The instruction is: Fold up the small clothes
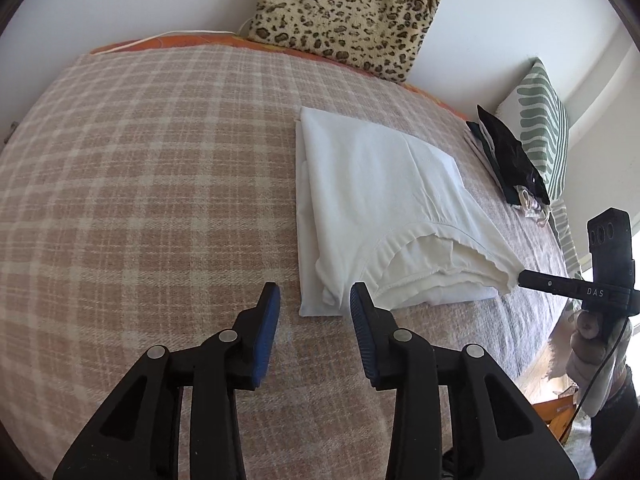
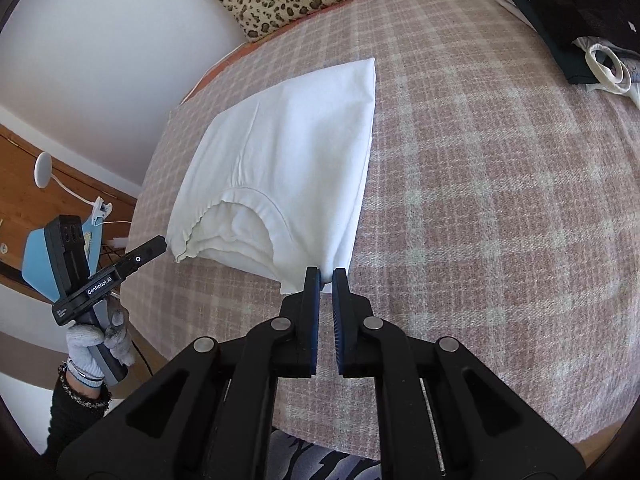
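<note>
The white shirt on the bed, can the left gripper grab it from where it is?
Probably yes. The left gripper stands open just off the near edge of the white shirt, with only bare plaid blanket between them. The right gripper already pinches the shirt's other corner.

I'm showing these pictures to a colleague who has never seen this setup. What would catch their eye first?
Probably the folded white garment lying mid-bed on the pink plaid blanket, with the right claw pinching its near corner. Next, the left claw standing open over the blanket beside the garment. Then the leopard-print cushion against the far wall.
</note>
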`<state>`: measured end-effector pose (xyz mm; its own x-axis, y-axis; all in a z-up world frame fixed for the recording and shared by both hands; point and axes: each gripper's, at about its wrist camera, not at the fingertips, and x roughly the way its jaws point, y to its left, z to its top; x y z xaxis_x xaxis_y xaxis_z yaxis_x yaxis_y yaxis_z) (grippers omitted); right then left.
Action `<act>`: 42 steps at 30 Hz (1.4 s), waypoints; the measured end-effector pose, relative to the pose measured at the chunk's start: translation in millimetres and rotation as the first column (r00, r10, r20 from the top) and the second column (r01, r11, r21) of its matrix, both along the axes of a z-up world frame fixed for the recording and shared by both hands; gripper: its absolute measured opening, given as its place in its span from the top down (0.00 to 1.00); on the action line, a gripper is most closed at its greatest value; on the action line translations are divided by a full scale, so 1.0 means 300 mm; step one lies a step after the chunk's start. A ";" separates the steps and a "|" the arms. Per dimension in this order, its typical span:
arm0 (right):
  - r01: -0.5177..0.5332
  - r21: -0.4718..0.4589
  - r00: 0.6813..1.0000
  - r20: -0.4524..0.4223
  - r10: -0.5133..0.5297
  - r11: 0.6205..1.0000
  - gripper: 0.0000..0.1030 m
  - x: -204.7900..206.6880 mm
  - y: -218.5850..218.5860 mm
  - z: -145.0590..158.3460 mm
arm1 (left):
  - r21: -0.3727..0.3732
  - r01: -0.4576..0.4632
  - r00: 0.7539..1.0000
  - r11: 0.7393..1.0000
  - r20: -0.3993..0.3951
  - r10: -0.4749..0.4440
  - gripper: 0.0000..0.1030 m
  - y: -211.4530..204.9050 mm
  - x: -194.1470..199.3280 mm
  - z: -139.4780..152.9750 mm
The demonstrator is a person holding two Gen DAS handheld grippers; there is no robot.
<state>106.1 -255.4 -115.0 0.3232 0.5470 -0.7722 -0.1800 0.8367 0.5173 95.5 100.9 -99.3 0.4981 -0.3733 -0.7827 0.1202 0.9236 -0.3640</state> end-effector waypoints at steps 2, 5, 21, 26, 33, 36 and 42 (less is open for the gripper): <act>-0.002 -0.013 0.999 0.050 0.003 1.000 0.90 0.002 0.006 0.044 | -0.023 -0.002 1.000 1.000 0.010 0.002 0.65 0.021 0.010 0.019; -0.030 0.001 0.993 0.118 0.029 1.000 0.90 0.017 0.043 0.098 | -0.031 -0.003 0.999 1.000 0.043 0.004 0.65 0.044 0.045 0.049; -0.182 -0.135 0.928 0.303 0.216 0.974 0.90 0.302 0.440 0.146 | -0.060 -0.009 0.992 0.998 0.122 0.016 0.65 0.082 0.349 0.057; -0.120 -0.134 0.948 0.279 0.153 0.984 0.90 0.434 0.431 0.106 | -0.095 0.012 0.992 0.995 0.127 0.000 0.65 0.025 0.405 0.055; -0.046 -0.098 0.975 0.214 0.066 0.994 0.90 0.524 0.359 0.033 | -0.016 0.085 0.986 0.996 0.148 -0.082 0.65 -0.163 0.481 0.017; -0.059 -0.136 0.972 0.218 0.088 0.989 0.89 0.510 0.360 0.001 | 0.052 0.071 0.990 0.996 0.120 -0.077 0.65 -0.195 0.498 -0.037; -0.071 -0.110 0.972 0.216 0.094 0.991 0.89 0.484 0.302 -0.016 | 0.081 0.044 0.993 0.996 0.103 -0.052 0.65 -0.148 0.466 -0.058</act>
<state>251.3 -164.9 -119.7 0.4484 0.5016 -0.7398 -0.3504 0.8601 0.3708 235.1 56.5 -116.6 0.5623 -0.3384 -0.7545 0.1986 0.9410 -0.2740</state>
